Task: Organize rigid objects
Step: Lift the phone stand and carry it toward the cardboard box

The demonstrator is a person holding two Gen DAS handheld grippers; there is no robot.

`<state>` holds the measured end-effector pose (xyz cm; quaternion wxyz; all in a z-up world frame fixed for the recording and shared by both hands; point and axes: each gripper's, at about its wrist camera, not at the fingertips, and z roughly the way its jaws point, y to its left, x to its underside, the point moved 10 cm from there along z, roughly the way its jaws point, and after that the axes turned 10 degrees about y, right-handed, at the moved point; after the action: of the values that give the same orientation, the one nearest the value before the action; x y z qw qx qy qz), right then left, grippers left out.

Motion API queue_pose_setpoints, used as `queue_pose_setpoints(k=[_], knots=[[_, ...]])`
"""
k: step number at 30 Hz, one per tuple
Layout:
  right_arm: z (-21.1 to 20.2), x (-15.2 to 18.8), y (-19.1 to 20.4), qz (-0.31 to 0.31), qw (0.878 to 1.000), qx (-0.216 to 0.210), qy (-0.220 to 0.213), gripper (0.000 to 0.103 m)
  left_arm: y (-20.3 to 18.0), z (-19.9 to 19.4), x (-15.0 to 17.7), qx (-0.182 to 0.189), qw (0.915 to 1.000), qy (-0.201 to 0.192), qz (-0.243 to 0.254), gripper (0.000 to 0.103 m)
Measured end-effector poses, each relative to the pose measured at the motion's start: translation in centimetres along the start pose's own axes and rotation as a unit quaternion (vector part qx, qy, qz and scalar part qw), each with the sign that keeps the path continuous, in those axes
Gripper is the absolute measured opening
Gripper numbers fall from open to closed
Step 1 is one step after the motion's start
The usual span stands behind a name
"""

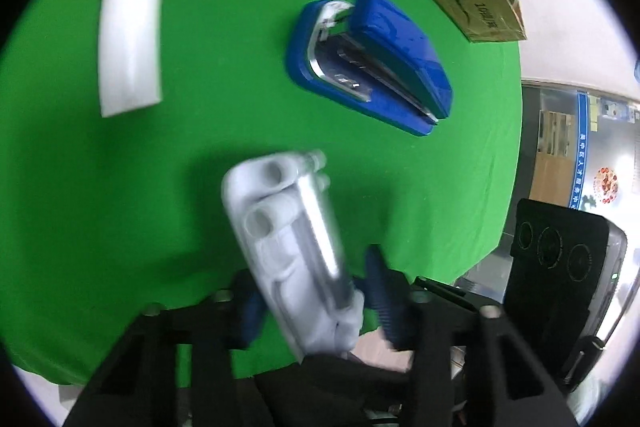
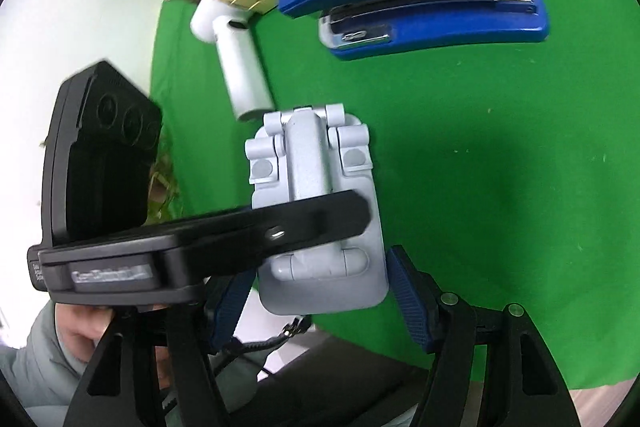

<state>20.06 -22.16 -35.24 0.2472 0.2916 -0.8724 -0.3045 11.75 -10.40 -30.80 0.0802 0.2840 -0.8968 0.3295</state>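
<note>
The left gripper (image 1: 316, 291) is clamping the grey phone stand (image 1: 288, 243); the right gripper (image 2: 320, 291) is gaping around it. Ahead are lying a blue stapler (image 1: 372, 63) and white tube (image 1: 132, 15).

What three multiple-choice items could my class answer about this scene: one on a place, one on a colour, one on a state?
1. The blue stapler lies:
A. on the green cloth
B. on a shelf
C. on the floor

2. The tube lying on the cloth is:
A. red
B. white
C. black

3. The grey folding stand is:
A. lying untouched on the cloth
B. wrapped in paper
C. held between the fingers of the left gripper

Answers:
1. A, since green fabric surrounds the stapler's base.
2. B, since its whole body shows white.
3. C, since a blue-padded finger sits on each side of it.
</note>
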Motion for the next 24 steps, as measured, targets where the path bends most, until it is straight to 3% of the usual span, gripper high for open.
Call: queue_pose_setpoints(k=[1,5,9,14,20,24], knots=[[-0.4,0.0,0.0,-0.007,1.000,0.000,0.005,0.064,-0.2,-0.1,0.0,-0.014,0.9999,-0.006,0.000,0.037],[-2.9,-0.4,1.2,-0.048,0.999,0.004,0.004,0.064,-2.2,-2.3,-0.1,-0.010,0.9988,-0.047,-0.008,0.036],[-6.5,-0.5,4.7,-0.109,0.994,0.005,-0.018,0.064,-6.3,-6.4,-0.2,-0.028,0.9946,-0.098,0.018,0.033],[-11.8,-1.6,8.3,-0.161,0.985,0.006,-0.064,0.063,-11.8,-11.3,-0.1,-0.055,0.9836,-0.161,0.060,0.024],[-17.8,-1.6,12.5,-0.217,0.968,0.021,-0.128,0.062,-16.8,-15.9,0.4,-0.096,0.9659,-0.216,0.105,0.023],[-21.2,-1.2,13.9,-0.235,0.959,0.025,-0.158,0.062,-19.0,-17.5,0.0,-0.102,0.9586,-0.236,0.122,0.023]])
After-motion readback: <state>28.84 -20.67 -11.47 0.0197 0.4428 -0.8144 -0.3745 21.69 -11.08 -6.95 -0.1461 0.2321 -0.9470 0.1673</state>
